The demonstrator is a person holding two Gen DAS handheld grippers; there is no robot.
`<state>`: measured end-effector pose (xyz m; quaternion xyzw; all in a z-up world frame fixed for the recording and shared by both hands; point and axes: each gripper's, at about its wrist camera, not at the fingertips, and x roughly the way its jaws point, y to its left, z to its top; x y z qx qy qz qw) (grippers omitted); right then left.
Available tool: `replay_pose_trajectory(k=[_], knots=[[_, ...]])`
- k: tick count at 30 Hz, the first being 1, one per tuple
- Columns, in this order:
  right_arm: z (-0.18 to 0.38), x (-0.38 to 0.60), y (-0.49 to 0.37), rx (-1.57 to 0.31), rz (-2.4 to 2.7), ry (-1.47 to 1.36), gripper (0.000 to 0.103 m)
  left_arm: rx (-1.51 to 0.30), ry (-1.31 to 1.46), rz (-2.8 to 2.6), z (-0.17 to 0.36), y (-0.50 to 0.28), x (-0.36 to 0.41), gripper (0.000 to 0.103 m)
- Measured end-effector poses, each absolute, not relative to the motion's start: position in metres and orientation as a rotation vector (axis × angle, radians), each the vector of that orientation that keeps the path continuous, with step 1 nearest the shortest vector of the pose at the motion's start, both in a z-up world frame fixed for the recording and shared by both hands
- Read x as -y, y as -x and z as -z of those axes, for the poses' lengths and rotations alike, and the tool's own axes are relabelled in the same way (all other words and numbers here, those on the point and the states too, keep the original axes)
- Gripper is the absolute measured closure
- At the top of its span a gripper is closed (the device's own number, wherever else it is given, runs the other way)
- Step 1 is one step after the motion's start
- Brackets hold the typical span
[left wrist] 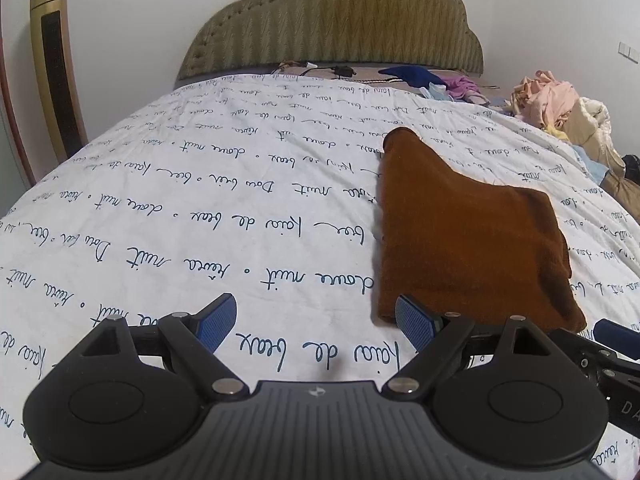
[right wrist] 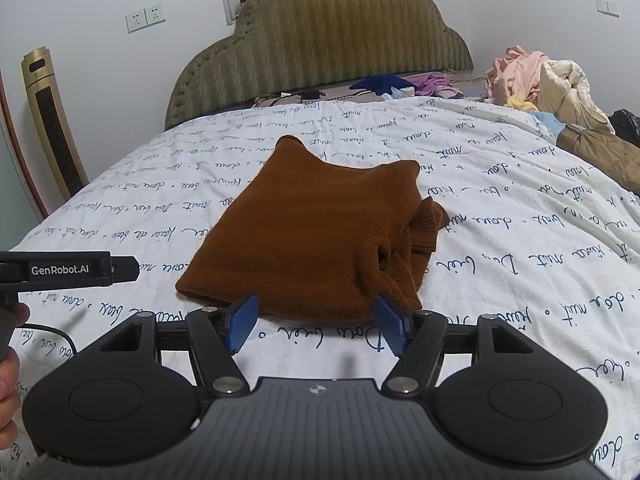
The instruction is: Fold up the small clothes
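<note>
- The left gripper (left wrist: 316,322) is held low over the bedspread (left wrist: 200,208), pointing toward the headboard (left wrist: 336,20); its two blue-padded fingers (left wrist: 216,322) are spread wide with nothing between them, and the right-hand pad sits at the near left corner of the sweater.
- The right gripper (right wrist: 316,322) is held at much the same height, aimed at the headboard (right wrist: 320,36) too; its fingers (right wrist: 242,320) are spread apart, empty, just short of the sweater's near edge.
- In the right wrist view the left gripper's body (right wrist: 60,270) shows side-on, left of the sweater, with part of the person's hand (right wrist: 8,384) below it.
- One brown knitted sweater (right wrist: 312,236) lies folded flat on the bedspread (right wrist: 500,240), midway between the grippers and the headboard; a ribbed cuff sticks out from its right side. In the left wrist view the same sweater (left wrist: 460,236) lies right of centre.
- Two grippers, one sweater, one gold tower fan (left wrist: 56,76) left of the headboard, one double wall socket (right wrist: 146,17) above it.
- Loose clothes (right wrist: 536,80) are heaped right of the headboard, with blue and purple garments (right wrist: 404,84) at its foot; their number cannot be told.
- The gripper body reads "GenRobot.AI". The bedspread carries repeated cursive script; "de" and "nuit" can be made out.
</note>
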<state>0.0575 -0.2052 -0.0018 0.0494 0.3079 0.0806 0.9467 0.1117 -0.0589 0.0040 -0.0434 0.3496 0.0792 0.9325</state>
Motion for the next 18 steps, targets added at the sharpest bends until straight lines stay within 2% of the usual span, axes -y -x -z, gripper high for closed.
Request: replay_pose_trajectory(k=[13,18], knots=[[0.0044,0.2086,-0.0579,-0.634,-0.152,-0.105,0.036,-0.638,0.063,-0.163,-0.0116,-0.1048,0.0608,0.016],[0.0049,0.2123,-0.0587,-0.63,-0.145,-0.11,0.032,-0.63,0.074,-0.153,-0.0133,-0.1038,0.0606,0.016]])
